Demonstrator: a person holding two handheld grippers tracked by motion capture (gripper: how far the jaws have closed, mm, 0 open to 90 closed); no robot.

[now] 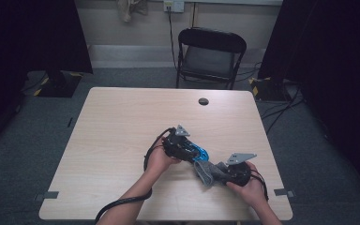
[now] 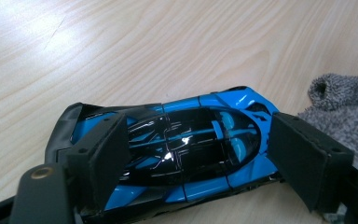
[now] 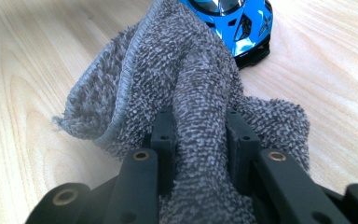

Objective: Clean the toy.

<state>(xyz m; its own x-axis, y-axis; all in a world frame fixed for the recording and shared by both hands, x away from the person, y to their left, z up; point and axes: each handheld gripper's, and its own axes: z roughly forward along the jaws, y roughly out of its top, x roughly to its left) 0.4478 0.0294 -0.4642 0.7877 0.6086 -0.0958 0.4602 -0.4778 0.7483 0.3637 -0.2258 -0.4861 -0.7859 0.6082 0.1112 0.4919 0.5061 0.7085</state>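
The left hand-held gripper has its jaws spread around a blue toy car, one pad at each end; whether they press on it is not clear. The right hand-held gripper pinches a fold of grey towel that lies bunched against the car's nose. Both rest on a pale wood-grain worktop with a round cable hole. Beyond it stands a black folding chair on grey carpet, between dark curtains.
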